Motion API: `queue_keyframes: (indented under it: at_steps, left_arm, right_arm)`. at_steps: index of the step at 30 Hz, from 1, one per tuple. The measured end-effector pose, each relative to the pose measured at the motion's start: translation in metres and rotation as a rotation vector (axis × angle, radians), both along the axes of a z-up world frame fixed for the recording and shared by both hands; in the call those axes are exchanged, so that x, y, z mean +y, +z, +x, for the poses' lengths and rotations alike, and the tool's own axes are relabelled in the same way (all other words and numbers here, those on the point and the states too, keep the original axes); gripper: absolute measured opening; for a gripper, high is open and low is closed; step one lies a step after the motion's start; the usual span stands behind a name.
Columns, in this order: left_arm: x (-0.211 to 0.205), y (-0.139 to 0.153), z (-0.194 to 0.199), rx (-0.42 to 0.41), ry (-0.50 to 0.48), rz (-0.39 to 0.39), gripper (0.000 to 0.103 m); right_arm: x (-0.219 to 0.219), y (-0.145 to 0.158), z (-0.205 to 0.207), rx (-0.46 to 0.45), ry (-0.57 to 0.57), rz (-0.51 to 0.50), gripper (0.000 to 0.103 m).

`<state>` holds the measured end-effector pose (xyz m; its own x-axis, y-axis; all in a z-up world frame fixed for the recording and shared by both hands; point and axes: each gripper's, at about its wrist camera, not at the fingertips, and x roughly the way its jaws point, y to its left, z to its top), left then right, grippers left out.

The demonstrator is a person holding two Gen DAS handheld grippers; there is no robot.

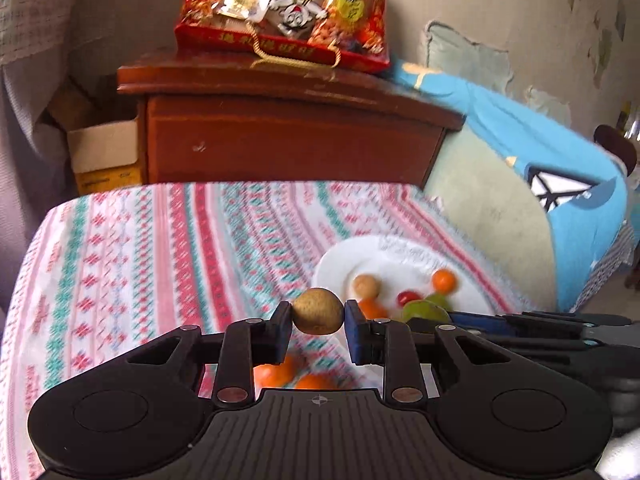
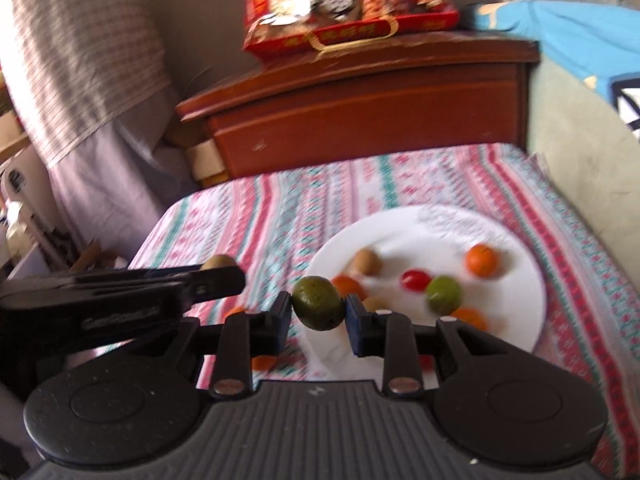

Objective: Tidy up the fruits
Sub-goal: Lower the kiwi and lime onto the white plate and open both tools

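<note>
My left claw (image 1: pixel 318 312) is clamped on a brown fruit (image 1: pixel 318 311), my right claw (image 2: pixel 318 309) on a green fruit (image 2: pixel 317 309), both held clear above the bench, probably for sorting. The white plate (image 2: pixel 516 248) lies at two o'clock.

Daylight is filling both views, soft and even, with no hard shadows falling. Motion blur is smearing the patterned tablecloth (image 1: pixel 132 264) and the fruits on the white plate (image 2: pixel 520 280) in both views. Glare is washing out the plate and glinting off the red snack bag (image 1: pixel 288 8). Fisheye distortion is bending edges, and the corners are darkening. The near gripper bodies are staying sharp.
</note>
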<state>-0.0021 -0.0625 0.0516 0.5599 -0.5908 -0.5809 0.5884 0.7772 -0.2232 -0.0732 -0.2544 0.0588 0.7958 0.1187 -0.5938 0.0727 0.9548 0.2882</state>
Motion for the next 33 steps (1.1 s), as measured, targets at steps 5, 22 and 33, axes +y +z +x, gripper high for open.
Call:
queue_keyframes:
  at_steps: [5,22,33]
  left_arm:
    - [-0.021,0.003,-0.003,0.003,-0.059,-0.031,0.025]
    - [-0.077,-0.024,-0.010,0.028,-0.160,-0.002,0.025]
    - [-0.080,-0.026,-0.009,0.031,-0.149,-0.004,0.036]
  right_arm:
    - [-0.030,0.002,0.010,-0.011,-0.089,0.018,0.029]
    - [-0.064,-0.018,0.032,0.037,-0.188,0.078,0.029]
    - [-0.077,-0.022,0.032,0.041,-0.250,0.128,0.032]
